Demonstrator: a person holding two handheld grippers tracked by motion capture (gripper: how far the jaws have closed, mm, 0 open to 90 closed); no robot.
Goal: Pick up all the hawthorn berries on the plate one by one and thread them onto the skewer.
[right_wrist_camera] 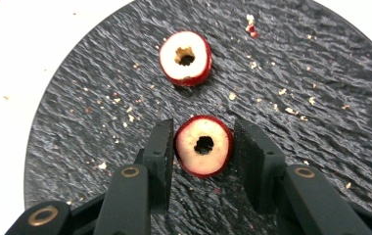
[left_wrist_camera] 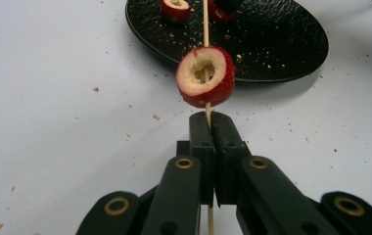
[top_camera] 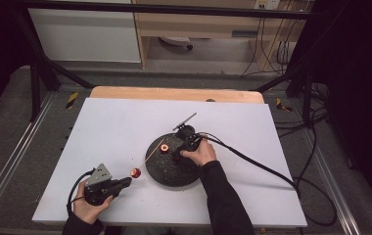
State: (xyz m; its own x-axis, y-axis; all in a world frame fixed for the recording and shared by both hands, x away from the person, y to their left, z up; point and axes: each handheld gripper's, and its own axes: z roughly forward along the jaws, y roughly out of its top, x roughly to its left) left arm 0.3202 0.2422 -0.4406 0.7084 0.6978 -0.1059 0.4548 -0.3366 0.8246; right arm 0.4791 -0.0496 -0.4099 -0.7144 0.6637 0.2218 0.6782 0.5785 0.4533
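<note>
A: While we pinch the skewer (left_wrist_camera: 205,29) in the clenched left tool (left_wrist_camera: 209,128), why does one cored fruit ring (left_wrist_camera: 206,76) sit just beyond its tip?

B: It's already threaded, above the white desk (top_camera: 115,127). We judge the skewer is steadied for the next ring.

A: Which way does it point?

B: Its long axis runs toward the black plate (right_wrist_camera: 321,73). There our right tool (right_wrist_camera: 201,147) grasps a second ring (right_wrist_camera: 203,146) by its sides, hole facing up; a third ring (right_wrist_camera: 185,58) lies nearby.

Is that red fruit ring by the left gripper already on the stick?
Yes. The skewer passes through the fruit ring's hollow centre, its lower end pinched in the left gripper.
</note>
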